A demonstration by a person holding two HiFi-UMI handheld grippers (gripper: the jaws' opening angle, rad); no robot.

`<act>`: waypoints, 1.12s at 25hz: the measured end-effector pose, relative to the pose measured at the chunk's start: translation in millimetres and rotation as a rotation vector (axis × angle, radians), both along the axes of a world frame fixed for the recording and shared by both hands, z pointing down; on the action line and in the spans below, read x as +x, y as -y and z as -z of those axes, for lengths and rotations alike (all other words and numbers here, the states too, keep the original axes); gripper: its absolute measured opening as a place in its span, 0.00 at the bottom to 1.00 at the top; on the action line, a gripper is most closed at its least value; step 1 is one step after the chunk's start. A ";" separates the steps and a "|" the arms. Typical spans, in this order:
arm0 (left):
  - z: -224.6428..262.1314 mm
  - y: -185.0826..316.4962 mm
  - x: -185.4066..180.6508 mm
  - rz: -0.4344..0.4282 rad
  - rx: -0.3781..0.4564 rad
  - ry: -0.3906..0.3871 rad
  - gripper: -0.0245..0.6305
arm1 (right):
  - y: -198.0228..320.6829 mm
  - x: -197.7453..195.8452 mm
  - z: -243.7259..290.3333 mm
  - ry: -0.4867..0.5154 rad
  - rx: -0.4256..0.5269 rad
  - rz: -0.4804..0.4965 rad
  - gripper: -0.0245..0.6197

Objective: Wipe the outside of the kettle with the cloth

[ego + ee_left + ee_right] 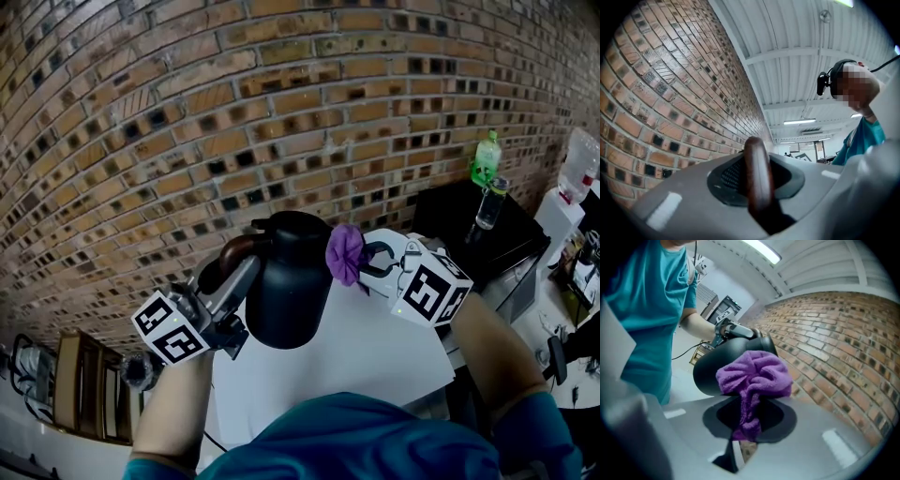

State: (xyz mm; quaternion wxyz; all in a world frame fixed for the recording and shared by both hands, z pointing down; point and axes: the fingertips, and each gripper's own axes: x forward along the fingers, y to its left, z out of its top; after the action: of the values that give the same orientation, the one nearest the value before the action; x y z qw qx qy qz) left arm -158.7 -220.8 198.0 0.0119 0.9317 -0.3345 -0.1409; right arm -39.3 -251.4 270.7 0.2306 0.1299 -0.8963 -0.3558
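A matte black kettle (289, 281) hangs tilted above the white table (375, 356), in front of the brick wall. My left gripper (228, 281) is shut on the kettle's brown wooden handle (757, 176), which fills the left gripper view between the jaws. My right gripper (375, 265) is shut on a bunched purple cloth (346, 253), and the cloth touches the kettle's upper right side. In the right gripper view the purple cloth (752, 380) bulges out of the jaws against the black kettle (717, 364).
A black stand (478, 230) at the back right carries a green bottle (486, 157) and a small clear bottle (490, 202). White equipment (574, 187) stands at the far right. A wooden crate (80, 384) sits on the floor at the left.
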 end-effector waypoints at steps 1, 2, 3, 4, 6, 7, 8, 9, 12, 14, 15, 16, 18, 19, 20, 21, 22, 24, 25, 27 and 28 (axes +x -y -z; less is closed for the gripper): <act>-1.6 0.4 -1.1 -0.002 -0.003 -0.003 0.19 | 2.5 0.5 -5.0 0.010 -0.020 0.000 0.14; -3.7 0.9 -2.5 -0.004 -0.007 -0.007 0.19 | 2.8 1.2 -9.1 0.022 -0.043 0.006 0.14; -6.1 1.6 -4.0 -0.005 -0.012 -0.012 0.19 | 1.4 2.0 -12.2 0.037 -0.070 0.015 0.14; -8.6 2.3 -5.5 -0.004 -0.017 -0.015 0.19 | -0.6 3.4 -15.1 0.051 -0.098 0.024 0.14; -14.0 3.7 -7.4 0.000 -0.023 -0.015 0.19 | -3.3 8.2 -21.8 0.080 -0.154 0.034 0.14; -16.9 4.4 -7.8 0.003 -0.026 -0.012 0.19 | -3.8 11.7 -26.2 0.096 -0.184 0.036 0.14; -20.0 5.1 -8.1 0.004 -0.029 -0.010 0.19 | -4.1 15.8 -31.3 0.111 -0.214 0.035 0.14; -23.3 5.8 -8.4 0.005 -0.033 -0.009 0.19 | -4.4 20.3 -37.1 0.126 -0.245 0.032 0.14; -35.4 8.3 -9.5 0.003 -0.043 -0.003 0.19 | -5.3 32.2 -55.3 0.164 -0.330 0.017 0.14; -47.4 12.2 -10.0 0.005 -0.052 0.009 0.19 | -4.5 38.4 -66.6 0.183 -0.374 0.005 0.14; -55.7 14.9 -9.6 0.006 -0.061 0.016 0.19 | -4.7 41.5 -72.1 0.187 -0.392 0.001 0.14; -65.6 18.0 -8.6 0.006 -0.074 0.022 0.19 | -5.4 44.4 -77.3 0.188 -0.408 -0.002 0.14; -88.9 26.6 -5.7 0.005 -0.107 0.032 0.19 | -5.0 48.9 -88.0 0.205 -0.449 -0.008 0.14; -101.6 31.5 -4.1 0.005 -0.126 0.036 0.19 | -3.4 50.8 -94.6 0.212 -0.470 -0.014 0.14; -115.1 35.8 -2.2 0.004 -0.148 0.040 0.19 | -1.8 53.1 -103.0 0.214 -0.491 -0.022 0.14; -129.3 38.9 -0.1 0.001 -0.170 0.042 0.19 | -0.8 55.9 -113.1 0.211 -0.511 -0.032 0.14; -143.3 41.4 1.9 -0.002 -0.190 0.042 0.19 | 0.1 58.3 -123.9 0.207 -0.531 -0.041 0.14; -169.4 47.0 3.8 -0.006 -0.215 0.038 0.19 | 3.3 60.0 -145.7 0.206 -0.571 -0.053 0.14; -181.6 50.3 4.1 -0.007 -0.221 0.036 0.19 | 6.0 59.6 -156.9 0.213 -0.592 -0.057 0.14; -205.7 57.0 5.0 -0.007 -0.227 0.040 0.19 | 12.8 59.3 -181.2 0.241 -0.636 -0.069 0.14; -217.6 60.3 5.5 -0.007 -0.230 0.044 0.19 | 16.1 58.6 -193.0 0.254 -0.654 -0.074 0.14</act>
State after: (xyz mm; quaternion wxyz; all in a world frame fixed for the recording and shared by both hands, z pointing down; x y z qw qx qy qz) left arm -153.2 -281.1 415.7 0.1119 0.9282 -0.3455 -0.0808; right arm 19.3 -267.5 463.8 0.1592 0.1248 -0.9791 -0.0223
